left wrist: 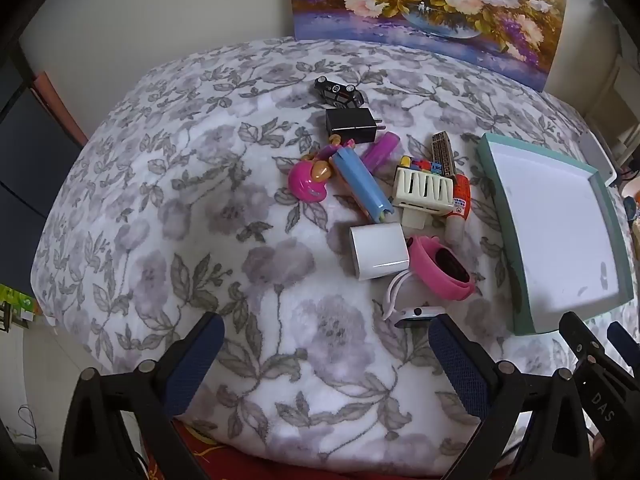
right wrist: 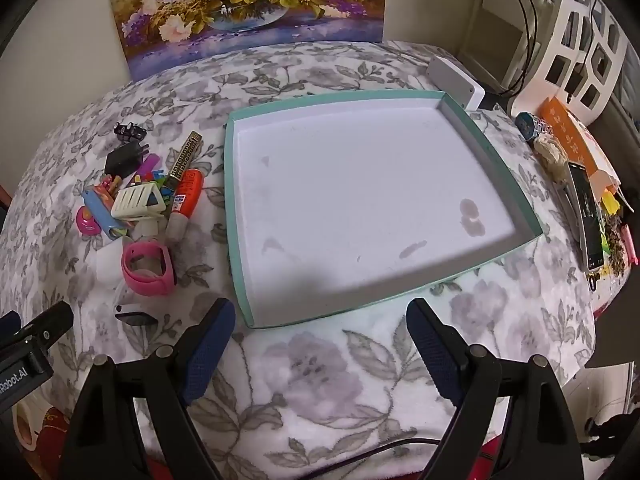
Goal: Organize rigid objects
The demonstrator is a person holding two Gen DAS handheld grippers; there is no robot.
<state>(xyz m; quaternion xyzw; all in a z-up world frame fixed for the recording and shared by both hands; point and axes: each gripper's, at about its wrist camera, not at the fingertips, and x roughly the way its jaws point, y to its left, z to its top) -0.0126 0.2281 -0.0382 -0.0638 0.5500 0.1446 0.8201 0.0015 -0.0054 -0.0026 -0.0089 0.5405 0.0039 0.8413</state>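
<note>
A: L gripper [left wrist: 326, 344] – state?
B: Jaws spread wide, nothing btwn them. Hovers over the near part of the surface [left wrist: 160, 208], which is covered w/ a grey floral cloth.
A: R gripper [right wrist: 320, 328]?
B: Same, wide apart, holding nothing. Sits just off the near edge of the tray [right wrist: 236, 216]. Its tip also shows at the right edge of the left wrist view.
A: Tray?
B: Shallow, teal rim, white inside w/ a few faint stains. No objects in it.
A: Where's the stuff to sort?
B: All in one pile on the cloth, left of the tray, none touching it. Far end: black toy car [left wrist: 338, 90], then black charger [left wrist: 352, 125]. Mid: pink round toy [left wrist: 306, 186], blue tube [left wrist: 362, 184] lying diagonal, purple tube [left wrist: 380, 150] behind it, cream slotted clip [left wrist: 424, 192], orange-white marker [left wrist: 460, 204], dark patterned stick [left wrist: 442, 152]. Small coloured bits under the clip, can't ID.
A: Near end?
B: White cube adapter [left wrist: 378, 250] touching a pink watch [left wrist: 444, 268]. A white-strap watch [left wrist: 416, 312] lies closest to L gripper, just beside its right finger.
A: Background?
B: Flower painting [right wrist: 248, 4] leans on the wall. Phone [right wrist: 588, 216] + clutter past the tray's right side.
</note>
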